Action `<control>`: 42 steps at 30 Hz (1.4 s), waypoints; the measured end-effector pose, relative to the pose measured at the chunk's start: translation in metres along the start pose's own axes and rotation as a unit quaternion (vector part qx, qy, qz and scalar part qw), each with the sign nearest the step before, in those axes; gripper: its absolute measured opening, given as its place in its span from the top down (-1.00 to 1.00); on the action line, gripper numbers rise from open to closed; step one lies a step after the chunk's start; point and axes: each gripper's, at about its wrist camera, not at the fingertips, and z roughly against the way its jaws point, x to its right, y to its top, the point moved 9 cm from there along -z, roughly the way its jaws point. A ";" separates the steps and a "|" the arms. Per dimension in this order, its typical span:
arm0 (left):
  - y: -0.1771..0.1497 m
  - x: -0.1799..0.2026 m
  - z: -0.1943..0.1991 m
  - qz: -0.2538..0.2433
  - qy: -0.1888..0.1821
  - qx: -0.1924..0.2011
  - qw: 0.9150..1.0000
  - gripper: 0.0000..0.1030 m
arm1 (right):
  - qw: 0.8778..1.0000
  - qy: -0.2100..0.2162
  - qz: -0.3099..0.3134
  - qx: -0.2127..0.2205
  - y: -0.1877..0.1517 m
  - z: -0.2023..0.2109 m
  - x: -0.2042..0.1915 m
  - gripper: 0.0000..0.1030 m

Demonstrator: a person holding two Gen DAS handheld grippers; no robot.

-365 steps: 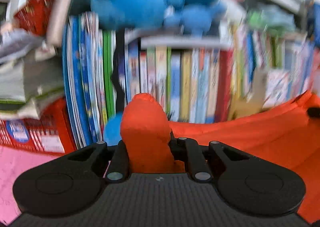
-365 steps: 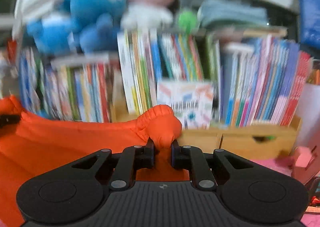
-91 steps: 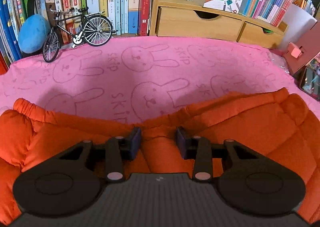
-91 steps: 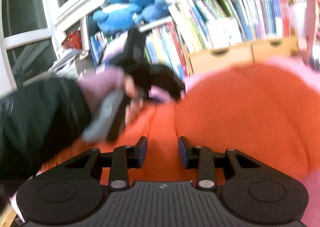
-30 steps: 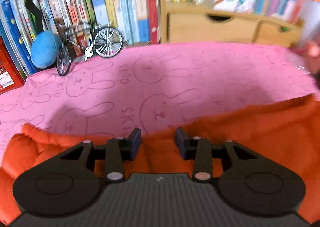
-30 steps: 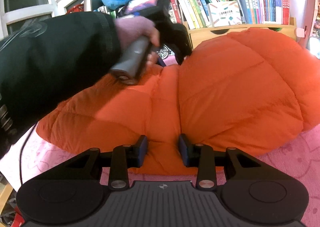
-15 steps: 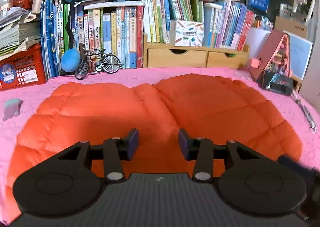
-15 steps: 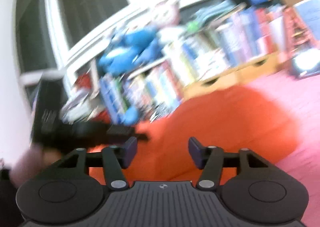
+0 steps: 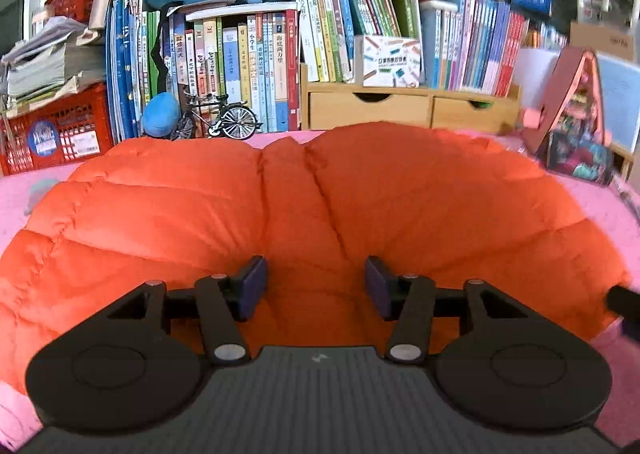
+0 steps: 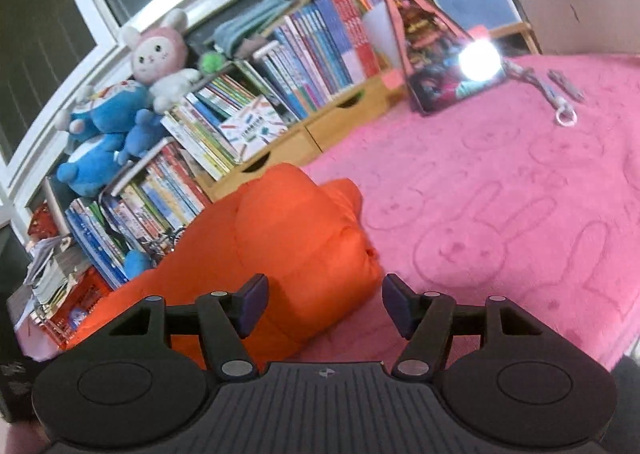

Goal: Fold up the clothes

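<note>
Both the left gripper (image 9: pixel 312 286) and right gripper (image 10: pixel 324 304) have just spread their jaws, empty, off the orange puffer jacket (image 9: pixel 312 205), which I'd judge needs regripping for another fold.

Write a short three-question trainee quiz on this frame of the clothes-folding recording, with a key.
1. True or false: the left gripper is clamped on the orange jacket.
2. What surface does the jacket lie on? A. bare wood B. pink bunny-print blanket C. grey carpet
3. What small model stands before the books, behind the jacket?

Key: 1. False; its fingers stand apart, nothing pinched. 2. B. 3. A toy bicycle.
</note>
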 end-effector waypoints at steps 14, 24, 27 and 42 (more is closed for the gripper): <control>-0.008 -0.015 -0.002 0.069 -0.028 0.005 0.997 0.00 | 0.997 0.038 -0.063 -0.039 0.007 -0.047 -0.013 -0.58; -0.009 -0.021 -0.004 0.094 -0.058 -0.007 0.994 0.02 | 0.992 0.070 -0.076 -0.066 0.023 -0.093 -0.043 -0.20; -0.009 -0.017 -0.005 0.069 -0.057 -0.015 0.996 0.04 | 0.997 0.062 0.044 -0.016 0.038 -0.076 -0.078 0.09; 0.026 -0.166 0.066 0.151 0.020 0.025 0.988 0.01 | 0.891 0.127 0.420 0.115 -0.002 -0.027 -0.273 0.28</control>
